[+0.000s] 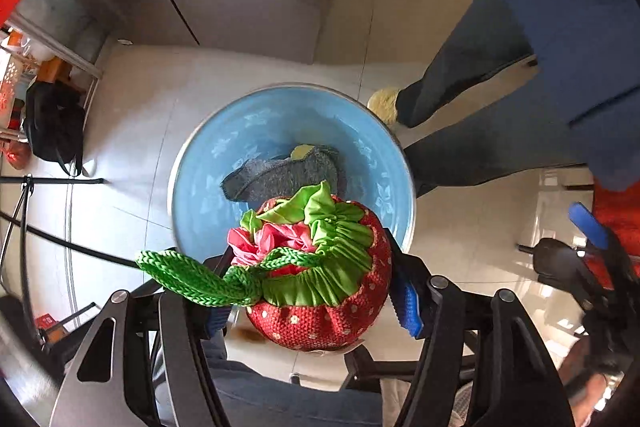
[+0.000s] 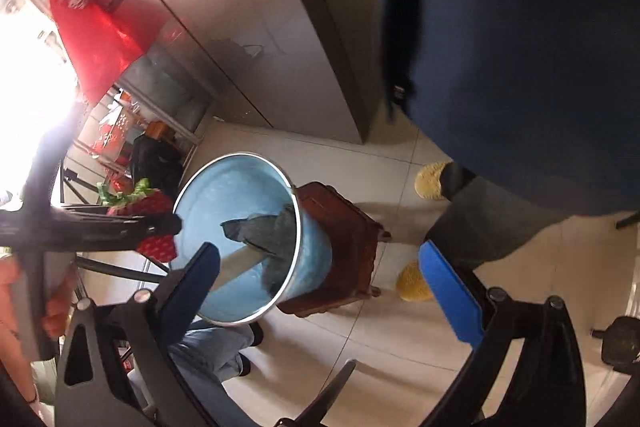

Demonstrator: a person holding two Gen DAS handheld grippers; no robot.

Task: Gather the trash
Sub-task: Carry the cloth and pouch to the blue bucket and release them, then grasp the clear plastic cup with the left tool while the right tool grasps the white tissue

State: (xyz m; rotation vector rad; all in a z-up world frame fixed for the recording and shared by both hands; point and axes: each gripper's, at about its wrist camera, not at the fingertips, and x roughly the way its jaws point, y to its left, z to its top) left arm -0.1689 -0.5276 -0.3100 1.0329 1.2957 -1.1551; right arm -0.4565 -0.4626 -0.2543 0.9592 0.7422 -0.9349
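The left gripper (image 1: 316, 291), fingers clenched on the strawberry pouch (image 1: 320, 275), holds it over the blue bucket's (image 1: 200, 187) rim, the right gripper (image 2: 316, 279) gaping empty; next, I judge, release it inside.

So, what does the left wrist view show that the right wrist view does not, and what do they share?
Only the left wrist view shows the strawberry pouch's open top, with green lining, pink cloth inside and a green cord, and the left gripper closed on its sides.

Only the right wrist view shows the dark wooden stool under the bucket, and the right gripper open and empty.

Both show the blue bucket, the grey cloth inside it, the pouch at its rim, and a bystander's yellow slipper.
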